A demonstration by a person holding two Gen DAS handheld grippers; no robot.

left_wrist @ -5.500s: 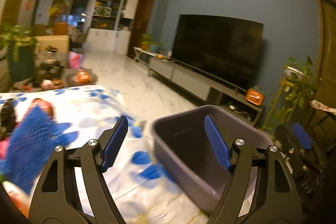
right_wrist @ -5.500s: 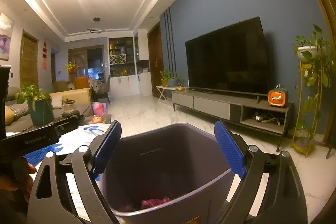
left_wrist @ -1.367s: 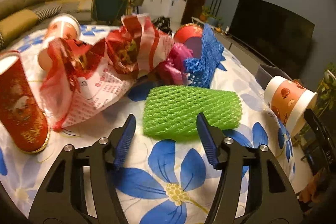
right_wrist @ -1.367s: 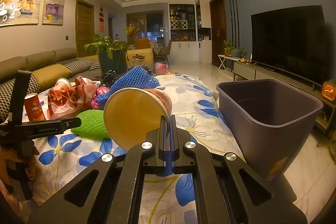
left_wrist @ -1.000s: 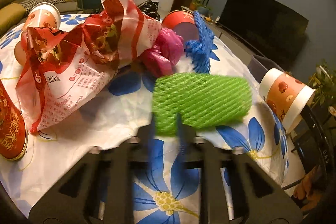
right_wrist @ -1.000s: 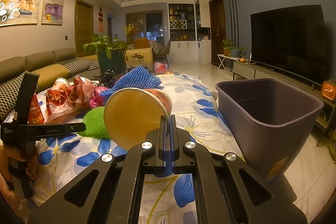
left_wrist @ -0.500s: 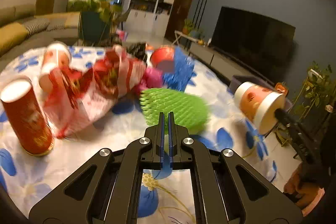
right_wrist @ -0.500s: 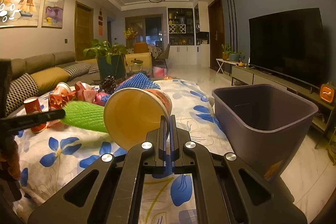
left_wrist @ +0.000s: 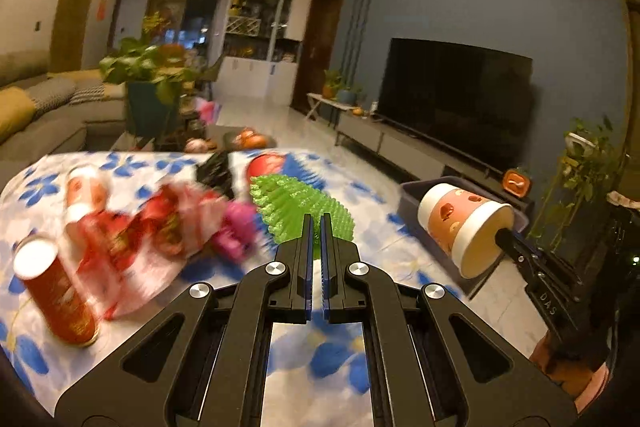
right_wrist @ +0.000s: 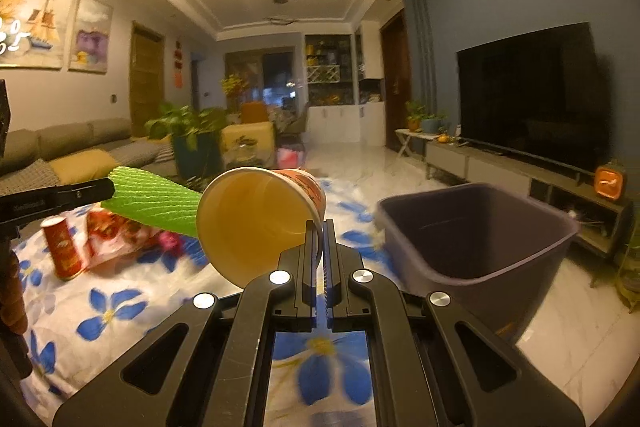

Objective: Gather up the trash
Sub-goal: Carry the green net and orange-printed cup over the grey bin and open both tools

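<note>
The left claw (left_wrist: 315, 227), which a second ago closed on the green foam-net sleeve (left_wrist: 296, 205), has lifted it off the floral-clothed table (left_wrist: 340, 351) at frame centre, while the right claw (right_wrist: 319, 233) still pinches the orange-printed paper cup's (right_wrist: 256, 223) rim left of the grey plastic bin (right_wrist: 476, 239), both seemingly ready to drop.

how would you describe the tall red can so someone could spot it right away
Find the table with the white cloth printed with blue flowers. At its left edge, in front of the crumpled red and white wrapper, stands the tall red can. It is the only piece of trash standing upright, a slim cylinder with a pale top.
</note>
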